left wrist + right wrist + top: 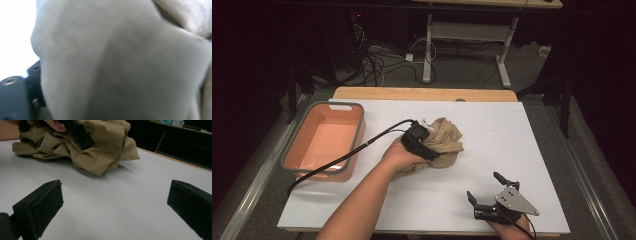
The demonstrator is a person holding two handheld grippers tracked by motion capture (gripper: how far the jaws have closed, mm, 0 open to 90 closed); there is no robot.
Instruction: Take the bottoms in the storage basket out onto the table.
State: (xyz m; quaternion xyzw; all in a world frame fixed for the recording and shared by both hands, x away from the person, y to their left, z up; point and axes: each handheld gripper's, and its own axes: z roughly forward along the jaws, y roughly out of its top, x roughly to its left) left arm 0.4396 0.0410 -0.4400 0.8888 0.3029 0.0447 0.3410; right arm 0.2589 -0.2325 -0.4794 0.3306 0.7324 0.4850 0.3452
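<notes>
A crumpled tan cloth (448, 136) lies in a heap on the white table top (492, 135), a little left of centre. My left gripper (424, 145) is pushed down into the heap, held by a hand (396, 156). In the left gripper view the cloth (125, 62) presses right up against the camera and one black jaw stands far out at the lower left, so the jaws look open around the fabric. My right gripper (484, 186) rests near the front right edge, open and holding nothing. Its view (112, 202) looks across bare table to the cloth (100, 150) and the left gripper (77, 132).
An orange basin with a grey rim (360, 131) stands at the table's left edge, with nothing in it. The left gripper's cable (357, 150) runs over its near corner. A wooden strip (422, 93) borders the far edge; desk legs and cables stand on the floor beyond.
</notes>
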